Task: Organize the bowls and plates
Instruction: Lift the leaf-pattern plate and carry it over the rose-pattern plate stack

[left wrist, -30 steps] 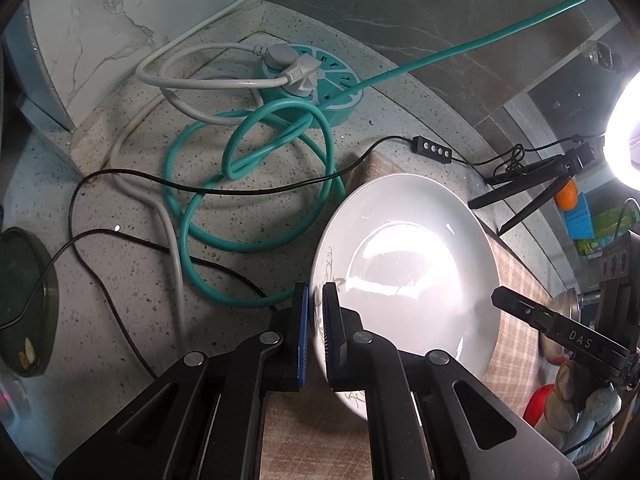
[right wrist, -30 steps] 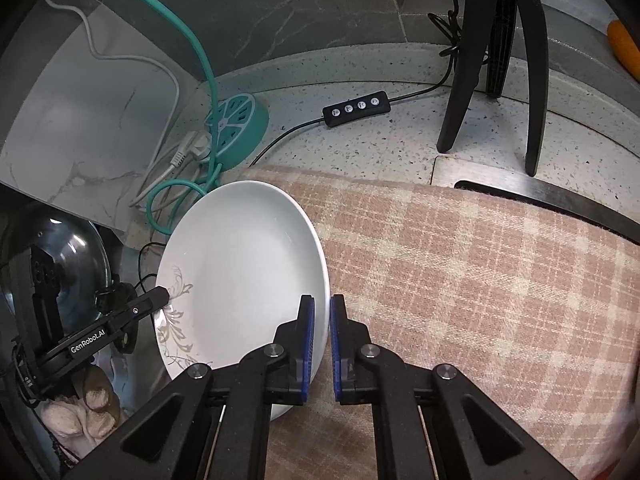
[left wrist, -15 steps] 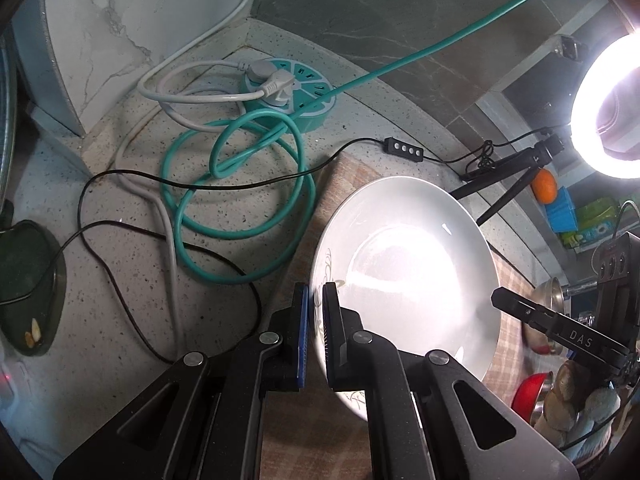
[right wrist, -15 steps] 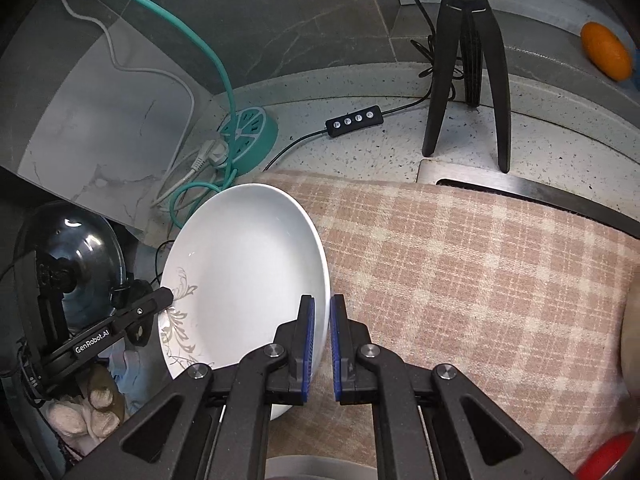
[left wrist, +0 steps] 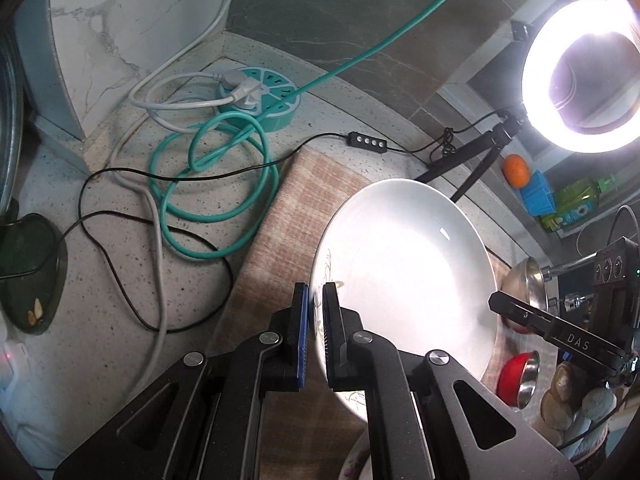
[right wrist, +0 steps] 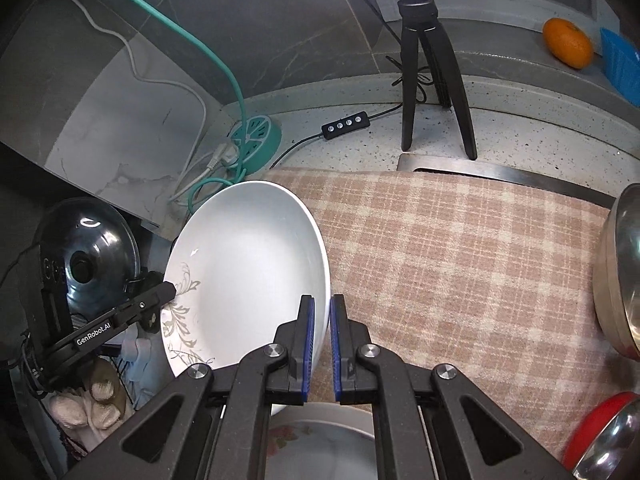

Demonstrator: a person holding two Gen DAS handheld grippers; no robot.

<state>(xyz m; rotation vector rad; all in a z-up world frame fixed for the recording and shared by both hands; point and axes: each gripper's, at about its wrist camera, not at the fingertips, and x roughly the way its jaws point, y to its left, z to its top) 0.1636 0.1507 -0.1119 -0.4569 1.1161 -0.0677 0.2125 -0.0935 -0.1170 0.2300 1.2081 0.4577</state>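
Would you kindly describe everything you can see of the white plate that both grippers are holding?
The white plate is round, shallow and glossy, likely ceramic, with a grey leafy pattern along one edge. It looks clean and empty. It is held tilted above the checked cloth, apart from it. The left gripper and right gripper pinch its rim on opposite sides, fingers shut on it. The ring light glares on its surface.

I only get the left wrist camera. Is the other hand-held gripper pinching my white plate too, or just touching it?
Observer: Pinching it. The right hand-held gripper is shut on the white plate, with one blue pad on each side of the rim.
Operator: What's hiding behind the plate?
Observer: A steel strip lies along the far edge of the checked cloth, just in front of the tripod feet.
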